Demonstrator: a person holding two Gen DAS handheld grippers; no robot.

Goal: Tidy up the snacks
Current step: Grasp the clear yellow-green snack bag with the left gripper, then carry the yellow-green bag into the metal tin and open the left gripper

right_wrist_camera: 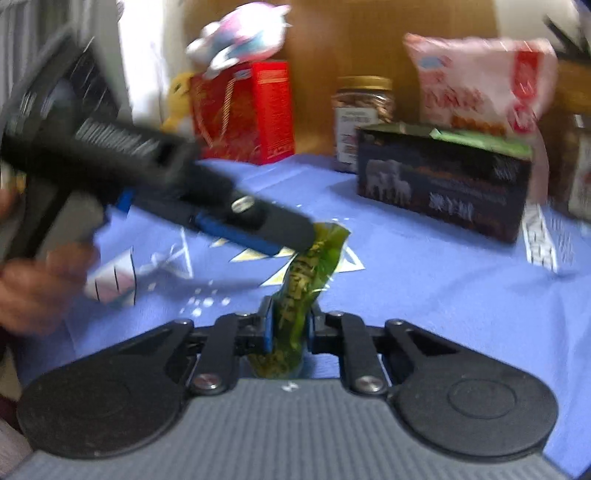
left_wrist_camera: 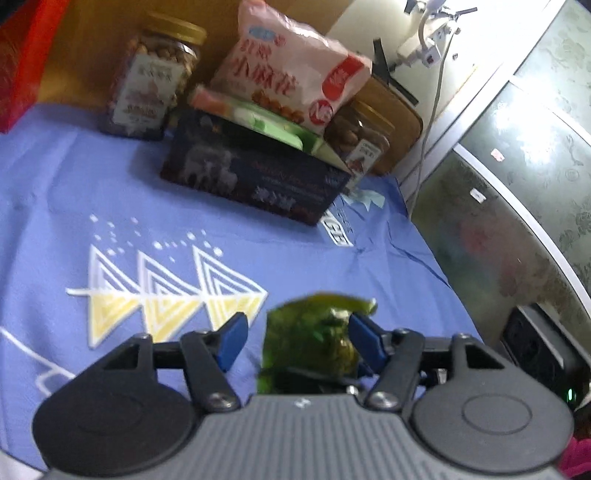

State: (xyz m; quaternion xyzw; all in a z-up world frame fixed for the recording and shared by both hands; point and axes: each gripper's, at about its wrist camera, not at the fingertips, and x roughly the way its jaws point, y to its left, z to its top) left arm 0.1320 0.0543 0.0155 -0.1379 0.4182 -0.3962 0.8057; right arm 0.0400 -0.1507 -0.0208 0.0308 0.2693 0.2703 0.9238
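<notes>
A green snack packet (right_wrist_camera: 306, 280) stands upright between the blue pads of my right gripper (right_wrist_camera: 290, 326), which is shut on its lower part. My left gripper (left_wrist_camera: 293, 341) is open, with the same green packet (left_wrist_camera: 314, 339) between its fingers, nearer the right pad. In the right wrist view the left gripper's fingers (right_wrist_camera: 258, 225) reach in from the left and touch the packet's top. At the back stand a dark box (left_wrist_camera: 251, 173), a pink snack bag (left_wrist_camera: 291, 62) on top of it, and two nut jars (left_wrist_camera: 155, 77) (left_wrist_camera: 360, 144).
A blue cloth (left_wrist_camera: 110, 206) with a triangle print covers the table. A red box (right_wrist_camera: 247, 110) with a plush toy (right_wrist_camera: 240, 33) on top stands at the back left. A cabinet (left_wrist_camera: 517, 177) and cables lie to the right of the table.
</notes>
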